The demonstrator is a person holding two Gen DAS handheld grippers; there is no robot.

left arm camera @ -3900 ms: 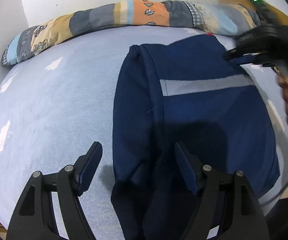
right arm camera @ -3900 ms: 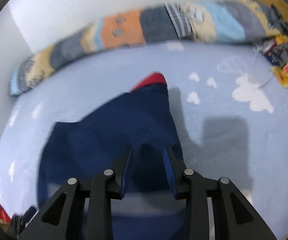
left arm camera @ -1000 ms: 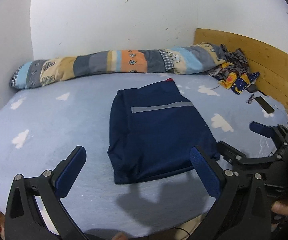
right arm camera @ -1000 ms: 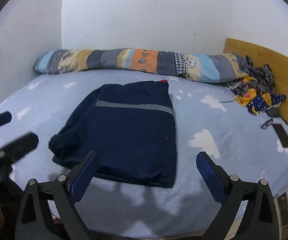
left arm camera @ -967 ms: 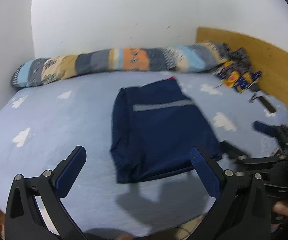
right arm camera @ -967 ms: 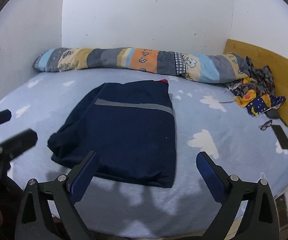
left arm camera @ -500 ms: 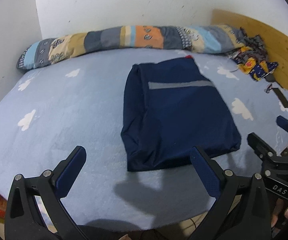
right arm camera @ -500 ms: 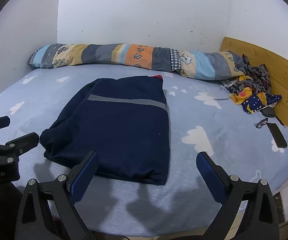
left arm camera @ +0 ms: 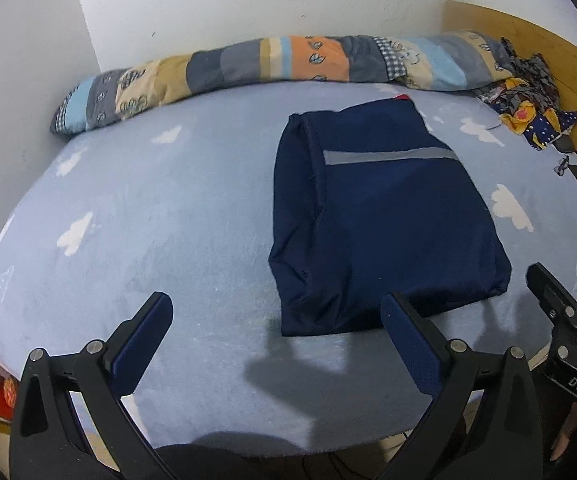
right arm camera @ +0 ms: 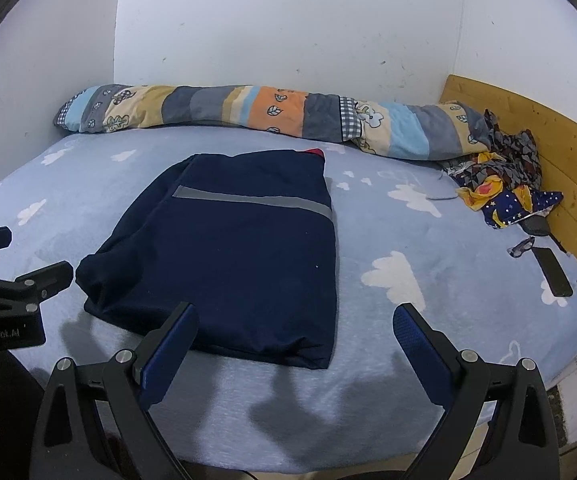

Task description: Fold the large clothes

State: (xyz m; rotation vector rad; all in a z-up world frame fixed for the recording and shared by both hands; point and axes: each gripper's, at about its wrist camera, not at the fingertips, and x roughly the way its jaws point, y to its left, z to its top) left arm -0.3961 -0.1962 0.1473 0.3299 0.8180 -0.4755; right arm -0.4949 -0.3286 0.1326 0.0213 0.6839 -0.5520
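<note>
Navy garment (right arm camera: 232,256) folded flat mid-bed (right arm camera: 468,272) | left gripper (left arm camera: 276,330), right gripper (right arm camera: 294,338) both spread wide, empty, hovering near edge | advice: square corners, press creases.

White painted walls (right arm camera: 288,28) meet in a corner behind the bed (right arm camera: 428,248), their surface marked with small dark specks and scuffs. The bed carries a pale blue sheet printed with white clouds, with a long patchwork bolster (right arm camera: 248,114) lying along the far wall and a curved wooden headboard (right arm camera: 560,160) at the right end. Lighting is even and cool, casting soft shadows on the near edge of the sheet.
</note>
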